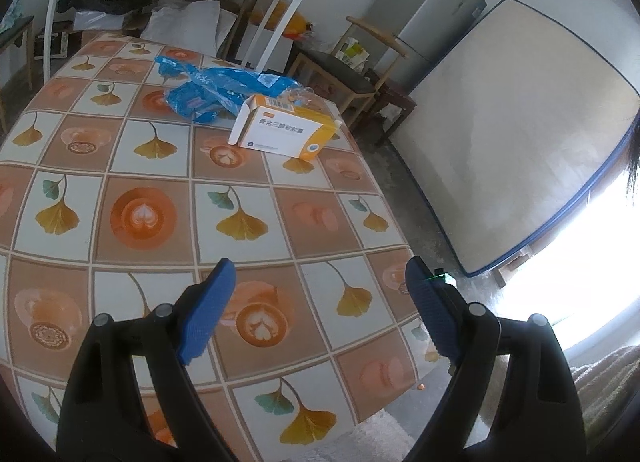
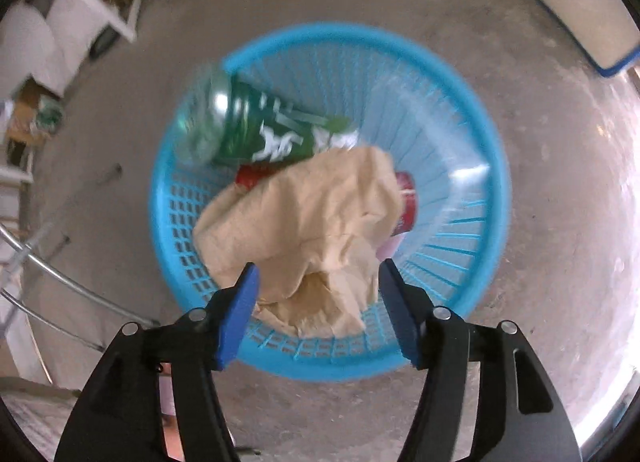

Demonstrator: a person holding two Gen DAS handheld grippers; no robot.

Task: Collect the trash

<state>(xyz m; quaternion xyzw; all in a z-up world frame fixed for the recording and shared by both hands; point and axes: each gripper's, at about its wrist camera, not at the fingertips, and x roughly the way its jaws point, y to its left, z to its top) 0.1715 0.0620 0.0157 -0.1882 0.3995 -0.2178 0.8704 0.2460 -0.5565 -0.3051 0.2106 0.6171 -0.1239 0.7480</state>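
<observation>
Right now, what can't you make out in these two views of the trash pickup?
- Red can, right wrist view: mostly covered by the crumpled beige paper; label unreadable.
- Green bottle, right wrist view: motion-blurred, and its neck end is hidden under the paper.
- Clear plastic bottle, left wrist view: mostly behind the orange medicine box.
- Blue basket: absent from the left wrist view.

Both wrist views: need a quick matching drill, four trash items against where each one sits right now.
Items:
1. medicine box
2. blue plastic bag
3. green bottle
4. beige crumpled paper

Places:
A. in the blue basket, topmost, between the open right gripper jaws
B. on the table, at the far end, behind the box
C. in the basket, along its far side
D. on the tablecloth, flap open

Pairs: 1-D, 2-B, 3-C, 4-A
</observation>
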